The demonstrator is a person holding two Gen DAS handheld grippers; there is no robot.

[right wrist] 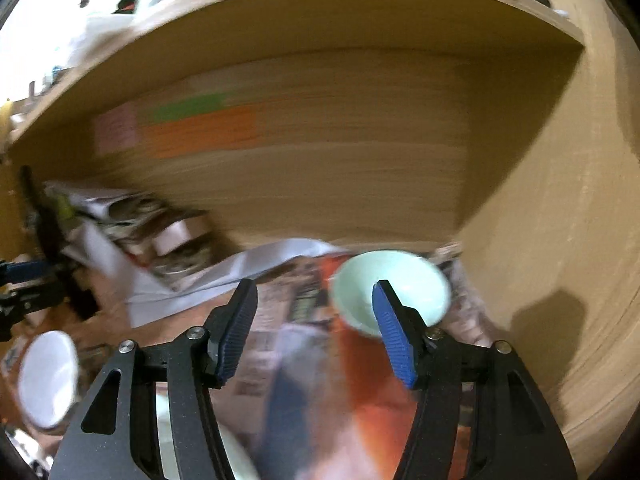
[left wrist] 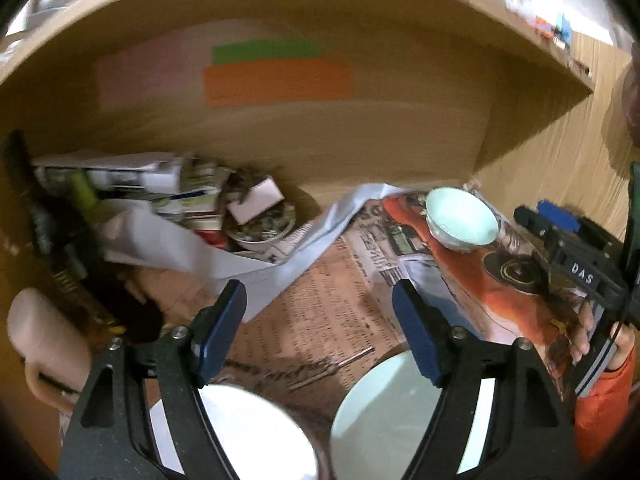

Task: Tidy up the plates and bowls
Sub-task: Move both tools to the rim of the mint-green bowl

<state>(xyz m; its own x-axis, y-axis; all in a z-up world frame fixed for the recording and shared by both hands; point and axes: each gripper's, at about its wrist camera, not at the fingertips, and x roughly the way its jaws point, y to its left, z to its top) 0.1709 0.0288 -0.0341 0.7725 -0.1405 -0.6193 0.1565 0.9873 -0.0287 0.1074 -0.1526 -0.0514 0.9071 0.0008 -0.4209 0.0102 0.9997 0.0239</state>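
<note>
White letters "DAS" readable on a small black label [left wrist: 582, 273] on the body of the right gripper [left wrist: 576, 248], at about three o'clock in the left wrist view; dense print on the newspaper [left wrist: 320, 312] near the centre, too small and blurred to read; large dark letters on a newspaper page [left wrist: 370, 216] toward one o'clock, cut off and unreadable; right wrist view too blurred for any text.

Dim warm light, motion blur, fisheye edges w/ vignetting.
</note>
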